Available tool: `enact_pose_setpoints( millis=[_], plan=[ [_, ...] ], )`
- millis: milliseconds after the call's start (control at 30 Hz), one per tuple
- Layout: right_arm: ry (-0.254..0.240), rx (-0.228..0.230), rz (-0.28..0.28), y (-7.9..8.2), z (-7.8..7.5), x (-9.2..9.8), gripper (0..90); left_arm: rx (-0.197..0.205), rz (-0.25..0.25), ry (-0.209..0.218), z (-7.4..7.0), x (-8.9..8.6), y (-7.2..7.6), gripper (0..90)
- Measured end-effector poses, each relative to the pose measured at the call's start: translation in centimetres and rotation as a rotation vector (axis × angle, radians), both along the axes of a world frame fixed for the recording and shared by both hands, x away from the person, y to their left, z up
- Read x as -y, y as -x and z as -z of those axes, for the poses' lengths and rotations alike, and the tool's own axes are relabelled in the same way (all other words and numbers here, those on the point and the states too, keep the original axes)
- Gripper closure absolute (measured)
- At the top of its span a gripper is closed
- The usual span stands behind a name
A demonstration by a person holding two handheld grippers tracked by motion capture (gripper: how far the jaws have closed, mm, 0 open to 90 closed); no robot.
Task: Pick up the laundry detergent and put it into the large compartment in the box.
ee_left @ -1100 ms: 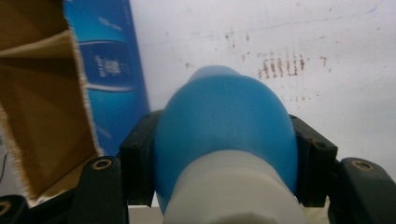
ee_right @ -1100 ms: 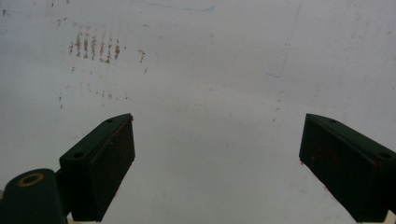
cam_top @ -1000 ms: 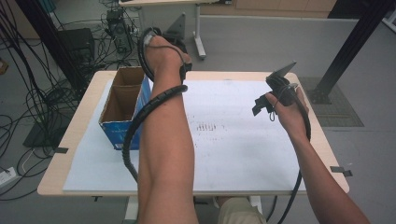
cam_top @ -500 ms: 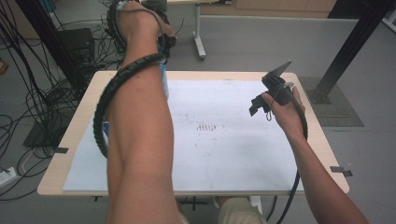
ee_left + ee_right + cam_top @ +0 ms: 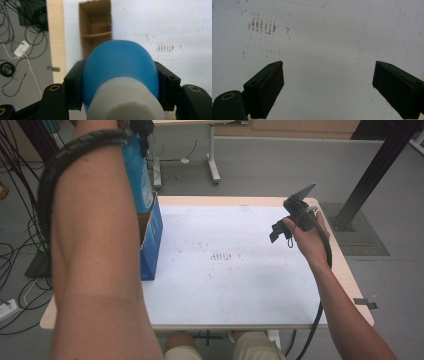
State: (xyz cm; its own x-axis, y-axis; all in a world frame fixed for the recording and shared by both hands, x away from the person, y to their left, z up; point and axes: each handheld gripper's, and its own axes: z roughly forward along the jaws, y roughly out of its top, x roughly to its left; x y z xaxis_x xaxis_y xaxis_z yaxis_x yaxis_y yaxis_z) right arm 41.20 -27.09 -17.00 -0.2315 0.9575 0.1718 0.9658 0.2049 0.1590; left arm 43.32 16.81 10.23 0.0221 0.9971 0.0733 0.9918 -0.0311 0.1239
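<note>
The left hand-held gripper (image 5: 120,100) pinches a blue bottle (image 5: 120,75) with a white cap, held high above the open box (image 5: 150,240). This looks like a lift out of the box; next it would need carrying clear and setting down on the white sheet (image 5: 240,270) beside the box. The right hand-held gripper (image 5: 327,87) hangs spread and empty over the sheet. The tabletop (image 5: 340,265) stands on grey floor, cables left of the box

In the high view the left forearm (image 5: 95,250) hides much of the cardboard box (image 5: 151,240) and the left side of the tabletop (image 5: 260,200). The left claw (image 5: 142,126) is cut by the top edge. In the left gripper view the blue bottle (image 5: 120,72) is blurred and covers part of the box.
</note>
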Motion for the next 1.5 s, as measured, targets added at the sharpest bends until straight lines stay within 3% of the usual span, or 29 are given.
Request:
enact_pose_setpoints(
  millis=[167,367,933,1500],
  plan=[
    [0.004,-0.003,0.008,0.0,-0.1,0.3,10.4,0.024,-0.022,-0.004,-1.3,-1.4,0.5,37.9],
    [0.008,-0.003,0.009,0.0,0.0,0.2,10.4,0.022,-0.035,0.000,-1.1,-2.7,0.6,37.9],
    [0.007,-0.003,0.004,0.1,0.0,0.1,10.4,0.008,-0.047,0.020,2.1,-4.8,0.2,37.9],
    [0.011,-0.001,0.010,0.2,0.1,0.2,10.4,-0.023,-0.062,0.034,6.4,-6.3,-0.7,37.8]
  ],
)
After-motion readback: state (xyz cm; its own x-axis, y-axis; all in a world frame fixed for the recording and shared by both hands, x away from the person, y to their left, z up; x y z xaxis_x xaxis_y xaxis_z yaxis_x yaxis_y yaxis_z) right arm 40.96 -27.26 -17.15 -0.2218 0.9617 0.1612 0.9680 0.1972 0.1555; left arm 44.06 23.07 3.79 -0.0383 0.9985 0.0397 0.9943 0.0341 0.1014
